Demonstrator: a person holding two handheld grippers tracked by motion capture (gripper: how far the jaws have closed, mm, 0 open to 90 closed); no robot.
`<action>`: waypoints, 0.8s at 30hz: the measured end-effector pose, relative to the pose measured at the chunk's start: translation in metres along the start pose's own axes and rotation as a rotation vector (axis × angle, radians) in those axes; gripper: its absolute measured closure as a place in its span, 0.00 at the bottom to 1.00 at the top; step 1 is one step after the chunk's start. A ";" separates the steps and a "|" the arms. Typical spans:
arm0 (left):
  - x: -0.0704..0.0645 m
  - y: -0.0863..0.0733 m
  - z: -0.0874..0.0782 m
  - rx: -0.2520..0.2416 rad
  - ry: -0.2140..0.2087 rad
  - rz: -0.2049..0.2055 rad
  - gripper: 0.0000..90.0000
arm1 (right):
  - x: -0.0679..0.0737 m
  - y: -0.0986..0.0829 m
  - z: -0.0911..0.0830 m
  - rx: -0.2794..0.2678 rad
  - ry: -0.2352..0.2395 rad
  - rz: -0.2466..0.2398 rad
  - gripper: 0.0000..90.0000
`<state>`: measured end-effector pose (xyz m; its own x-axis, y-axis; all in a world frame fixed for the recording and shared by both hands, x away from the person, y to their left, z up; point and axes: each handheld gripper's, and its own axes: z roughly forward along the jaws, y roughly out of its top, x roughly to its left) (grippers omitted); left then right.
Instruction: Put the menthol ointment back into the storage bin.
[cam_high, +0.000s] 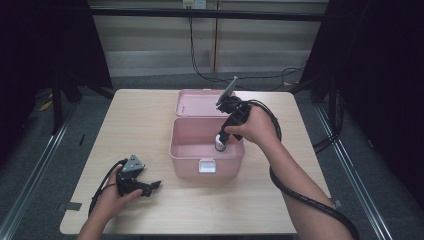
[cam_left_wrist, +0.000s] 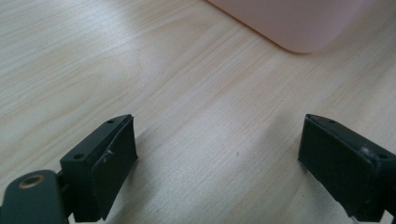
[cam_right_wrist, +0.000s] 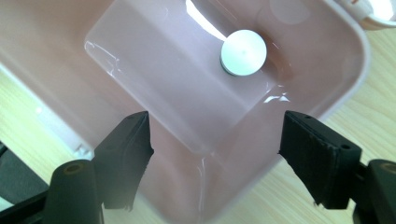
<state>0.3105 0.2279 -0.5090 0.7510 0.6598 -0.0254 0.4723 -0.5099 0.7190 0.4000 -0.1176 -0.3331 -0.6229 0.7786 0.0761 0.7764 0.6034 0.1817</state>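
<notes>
Item: pink box (cam_high: 207, 145), lid (cam_high: 198, 103) thrown back, set at the middle of the wooden table (cam_high: 150, 120).

Contents: one small container with a round white cap (cam_right_wrist: 243, 52), stood upright on the box floor near one end wall. In the high view it is partly covered by the right gripper and is seen as a small pale cylinder (cam_high: 220, 142).

Right gripper (cam_right_wrist: 215, 154): held above the open box and pointed down into it. Its jaws are spread wide and nothing is held between them; the capped container lies beyond the jaw tips, apart from both.

Left gripper (cam_high: 150, 187): rested on the table near the front-left edge, well apart from the box. Jaws are spread wide over bare wood, nothing gripped; a corner of the box wall (cam_left_wrist: 299, 23) is seen ahead.

Step judged in hand: either the container has just been set down, or it is about to be picked up; which cannot be told.

Next move, if a pick: the jaws are to be lowered either side of the cap and closed. If a release: the gripper is to be lifted clear and the lid closed.

Hidden: the container's body and label; the box latch detail.
</notes>
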 end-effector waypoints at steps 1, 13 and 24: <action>0.000 0.000 0.000 0.000 0.000 0.000 0.12 | 0.000 -0.001 -0.002 -0.001 0.001 -0.006 0.27; 0.000 0.000 0.000 -0.002 0.000 -0.002 0.12 | -0.008 -0.023 -0.032 -0.026 0.021 -0.020 0.28; 0.000 0.000 0.000 -0.002 0.000 -0.003 0.12 | -0.026 -0.055 -0.045 -0.023 0.018 -0.027 0.28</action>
<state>0.3105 0.2278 -0.5090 0.7496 0.6614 -0.0273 0.4736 -0.5071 0.7201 0.3697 -0.1785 -0.3011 -0.6452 0.7589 0.0883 0.7571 0.6197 0.2067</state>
